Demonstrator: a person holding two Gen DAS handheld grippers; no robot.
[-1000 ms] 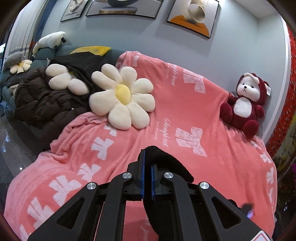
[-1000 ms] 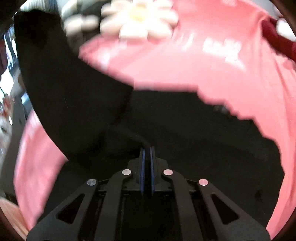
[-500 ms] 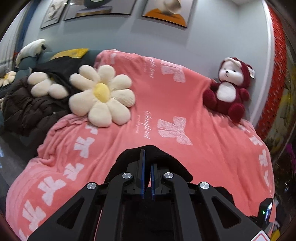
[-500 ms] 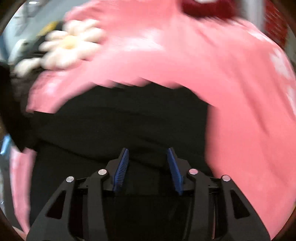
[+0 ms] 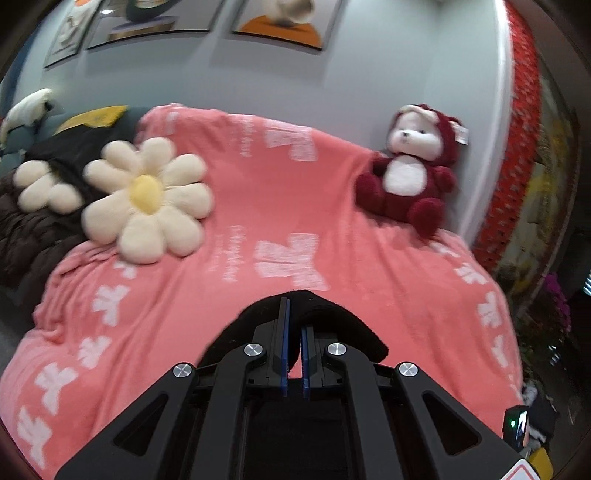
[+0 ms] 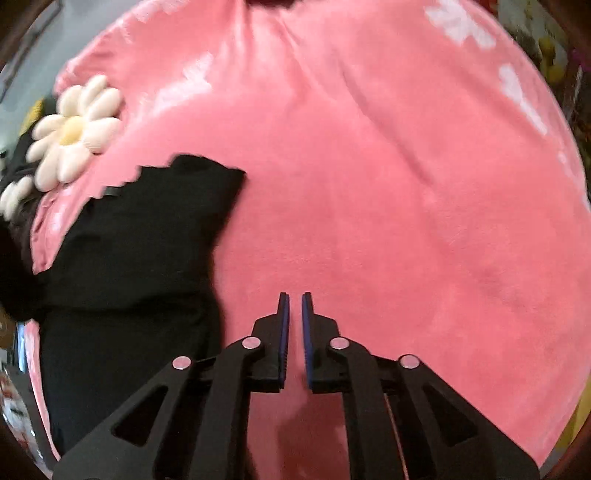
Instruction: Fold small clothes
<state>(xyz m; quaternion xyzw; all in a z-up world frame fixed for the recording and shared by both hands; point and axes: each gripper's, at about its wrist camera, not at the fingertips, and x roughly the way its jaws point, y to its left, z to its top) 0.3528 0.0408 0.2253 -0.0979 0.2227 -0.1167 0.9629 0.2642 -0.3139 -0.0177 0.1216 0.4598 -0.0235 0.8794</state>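
one black garment, two grippers, one pink blanket

my left gripper (image 5: 293, 314) is clamped on a fold of the one black garment (image 5: 332, 325), its blue pads nearly together with cloth bunched over the tips. my right gripper (image 6: 294, 302) is closing with only a slim gap between its pads and nothing in it; bare pink blanket (image 6: 406, 184) shows through the gap.

counted from the left wrist view: two flower cushions, the big one (image 5: 147, 199) and a smaller one (image 5: 48, 186) beside it on a dark jacket (image 5: 26, 236), one red-and-white plush bear (image 5: 410, 173) at the far right of the blanket, and three framed pictures (image 5: 280, 18) on the wall.

only the right wrist view shows the garment spread out: it lies on the blanket to the left of my right gripper, apart from the pads. the bear and the wall pictures appear only in the left view.
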